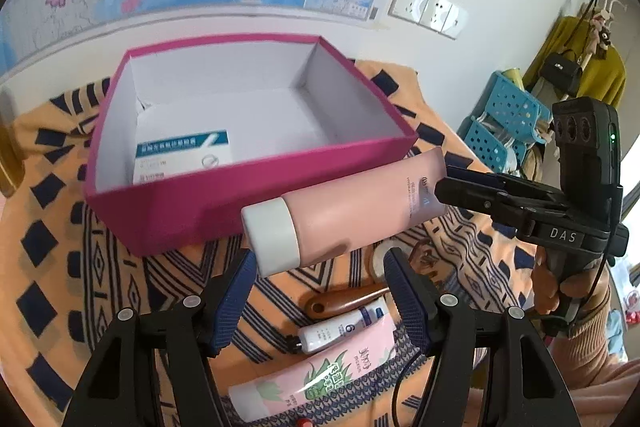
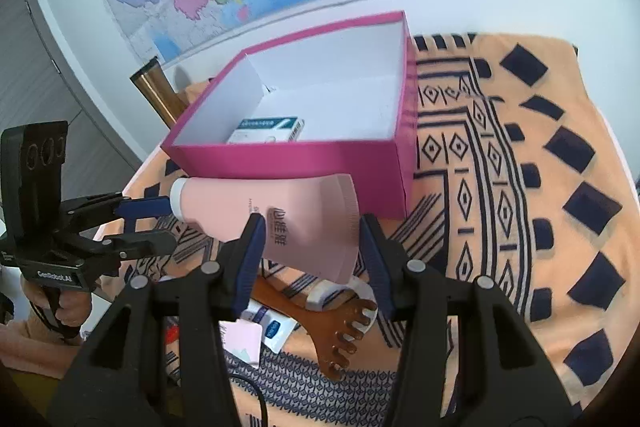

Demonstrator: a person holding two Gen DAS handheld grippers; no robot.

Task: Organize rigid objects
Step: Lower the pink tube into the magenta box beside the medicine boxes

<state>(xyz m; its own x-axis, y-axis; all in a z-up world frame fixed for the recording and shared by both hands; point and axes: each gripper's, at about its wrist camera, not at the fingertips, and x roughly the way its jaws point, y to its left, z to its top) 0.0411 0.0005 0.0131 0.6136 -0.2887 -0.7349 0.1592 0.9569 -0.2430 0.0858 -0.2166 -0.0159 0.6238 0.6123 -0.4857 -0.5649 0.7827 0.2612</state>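
Note:
A pink tube (image 1: 352,211) (image 2: 296,223) with a white cap hangs in the air just in front of the open magenta box (image 1: 200,203) (image 2: 300,159). My right gripper (image 2: 312,221) (image 1: 444,183) is shut on its flat crimped end. The cap end sits between the pads of my left gripper (image 1: 320,257) (image 2: 160,223), which is closed on it. A white and teal carton (image 1: 180,155) (image 2: 268,131) lies inside the box at its left.
On the orange patterned cloth (image 2: 520,187) under the tube lie a brown wooden scratcher (image 2: 328,323), a small white tube (image 1: 344,327) and a pink aloe tube (image 1: 316,375). Blue baskets (image 1: 508,123) stand off to the right. A map covers the wall.

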